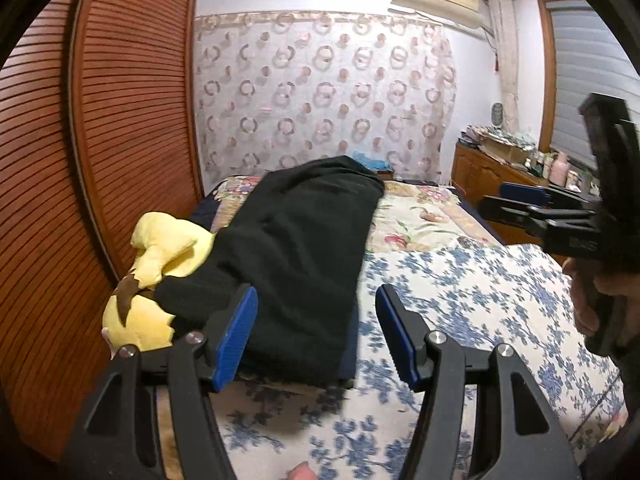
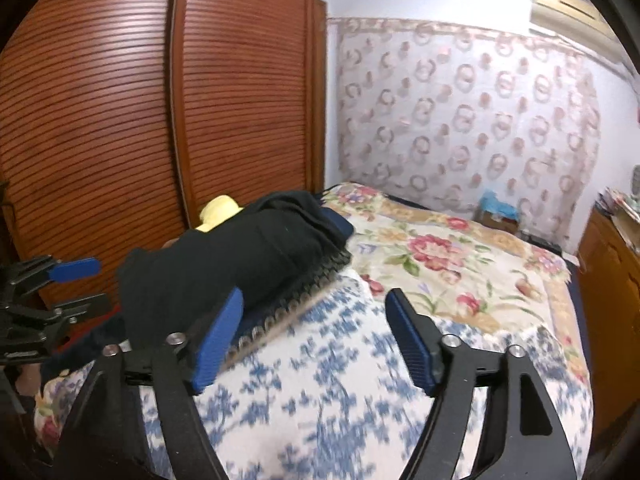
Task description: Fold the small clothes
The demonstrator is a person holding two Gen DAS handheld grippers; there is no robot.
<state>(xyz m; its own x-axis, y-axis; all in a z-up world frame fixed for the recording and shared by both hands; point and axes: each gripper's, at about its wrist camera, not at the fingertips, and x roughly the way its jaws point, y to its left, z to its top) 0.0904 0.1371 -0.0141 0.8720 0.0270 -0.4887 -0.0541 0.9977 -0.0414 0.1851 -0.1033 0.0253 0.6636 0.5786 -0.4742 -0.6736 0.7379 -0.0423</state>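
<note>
Black garment [image 1: 296, 256] lies folded on the bed [image 1: 460, 280] beside a yellow plush toy [image 1: 160, 264]; the left claw [image 1: 316, 332] hangs spread, empty. Right wrist view: right claw [image 2: 316, 336] spread, empty, garment ahead-left.

left gripper [image 1: 316, 334]: black two-finger frame, blue ribbed pads, jaws spread wide, nothing between, lower centre
right gripper [image 2: 314, 338]: same build, jaws apart, nothing between, lower centre

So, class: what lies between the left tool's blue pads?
In the left wrist view, the left tool stands open; the black garment's near edge and blue-flowered bedspread fill the gap.
</note>
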